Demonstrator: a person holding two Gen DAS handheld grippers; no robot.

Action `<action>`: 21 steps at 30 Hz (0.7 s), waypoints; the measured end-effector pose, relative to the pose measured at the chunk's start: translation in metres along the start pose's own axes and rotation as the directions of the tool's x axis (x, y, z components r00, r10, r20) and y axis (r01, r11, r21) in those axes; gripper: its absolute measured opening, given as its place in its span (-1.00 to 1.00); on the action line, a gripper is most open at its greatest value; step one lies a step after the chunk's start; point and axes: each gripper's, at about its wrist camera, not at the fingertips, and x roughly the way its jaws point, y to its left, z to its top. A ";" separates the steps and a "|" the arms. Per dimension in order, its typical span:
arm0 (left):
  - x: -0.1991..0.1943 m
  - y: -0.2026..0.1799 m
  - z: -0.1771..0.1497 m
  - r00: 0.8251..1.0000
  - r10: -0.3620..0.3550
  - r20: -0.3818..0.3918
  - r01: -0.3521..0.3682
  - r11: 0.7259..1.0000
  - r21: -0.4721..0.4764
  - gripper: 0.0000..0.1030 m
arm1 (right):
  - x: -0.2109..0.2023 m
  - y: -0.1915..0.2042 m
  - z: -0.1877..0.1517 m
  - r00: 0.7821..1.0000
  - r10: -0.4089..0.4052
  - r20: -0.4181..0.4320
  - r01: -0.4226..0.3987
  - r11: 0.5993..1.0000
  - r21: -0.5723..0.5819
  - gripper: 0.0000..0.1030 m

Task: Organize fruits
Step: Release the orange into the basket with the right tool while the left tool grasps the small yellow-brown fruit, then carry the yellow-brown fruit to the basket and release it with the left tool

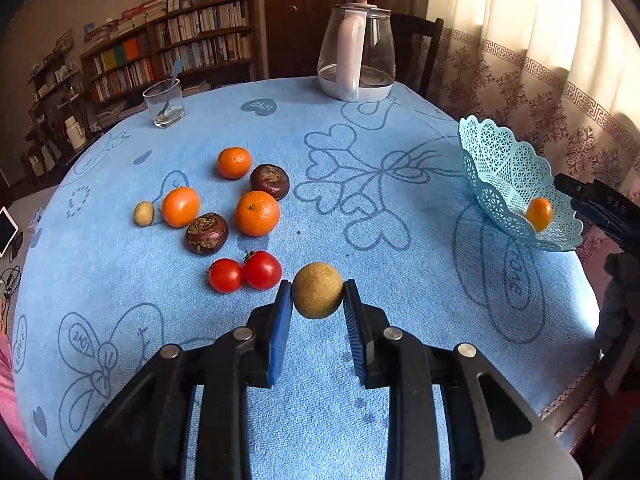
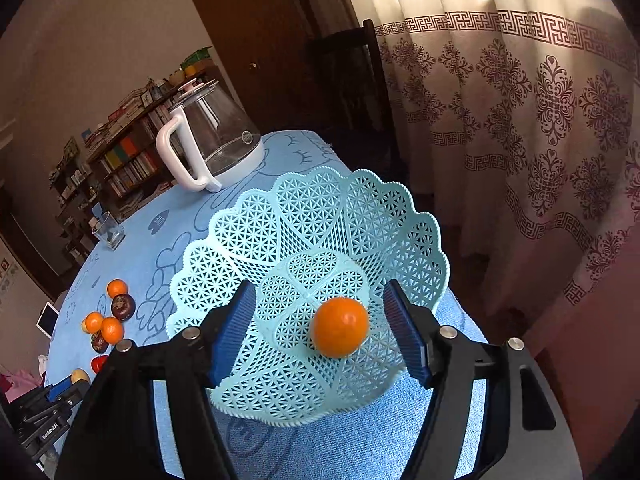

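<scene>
My left gripper (image 1: 317,296) is shut on a round tan-brown fruit (image 1: 318,290), held just above the blue tablecloth (image 1: 400,240). Left of it lie two tomatoes (image 1: 244,273), three oranges (image 1: 257,213), two dark brown fruits (image 1: 207,233) and a small tan fruit (image 1: 143,213). In the right wrist view, my right gripper (image 2: 320,288) stands open over the light blue lattice basket (image 2: 304,216). One orange (image 2: 339,327) rests on the basket floor between the pads, touching neither. The same basket (image 1: 504,176) shows at the table's right edge.
A glass kettle (image 1: 356,52) with a white handle stands at the table's far side, and a drinking glass (image 1: 164,104) at the far left. A dark chair (image 1: 416,44) and patterned curtain (image 2: 540,120) lie beyond the table; bookshelves (image 1: 168,52) line the back wall.
</scene>
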 end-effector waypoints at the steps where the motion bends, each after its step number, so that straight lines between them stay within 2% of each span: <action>1: 0.000 -0.004 0.003 1.000 -0.007 0.001 0.007 1.000 0.006 -0.48 | -0.002 0.000 0.000 1.000 -0.004 0.010 0.004 1.000 -0.004 0.34; 6: -0.001 -0.026 0.015 0.999 -0.038 0.016 0.037 0.998 0.045 -0.49 | -0.012 -0.004 0.000 0.998 -0.008 0.061 0.008 1.000 0.010 0.34; 12: 0.002 -0.060 0.035 0.993 -0.114 0.036 0.110 0.989 0.098 -0.48 | -0.020 -0.013 0.002 0.994 -0.019 0.104 0.013 0.998 0.060 0.34; 21: 0.027 -0.115 0.064 0.971 -0.239 0.023 0.232 0.959 0.162 -0.48 | -0.019 -0.019 0.001 0.992 -0.041 0.118 0.031 0.996 0.085 0.34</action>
